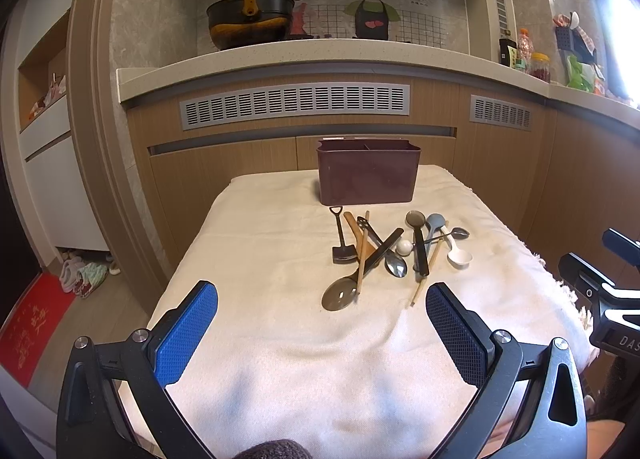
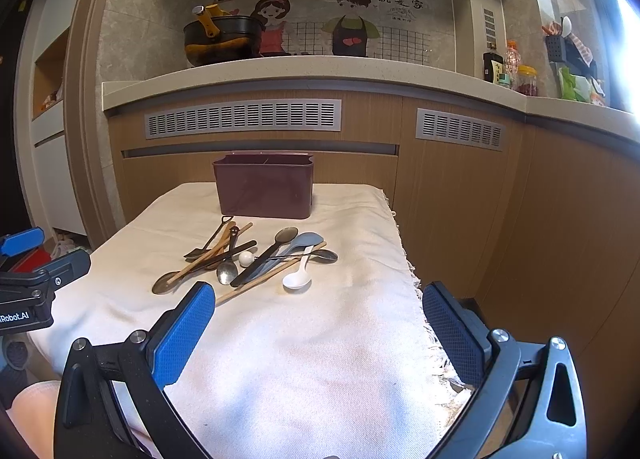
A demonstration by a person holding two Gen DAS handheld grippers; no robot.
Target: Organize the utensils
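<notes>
The left gripper hangs over the near part of the cloth-covered table with its blue-padded jaws spread wide and nothing between them. The right gripper hangs over the near right part of the table, jaws equally wide and empty, its right finger out past the fringed right edge. A dark red bin stands at the far edge of the table, upright, with dividers visible inside; what it holds cannot be made out. Just in front of the bin lies a heap of utensils, crossed over one another: a small shovel-shaped spoon at the left, a slotted metal spoon nearest the grippers, a metal spoon, wooden chopsticks, a black-handled spoon, a grey-blue spoon and a white spoon at the right. Both grippers are well apart from the heap.
</notes>
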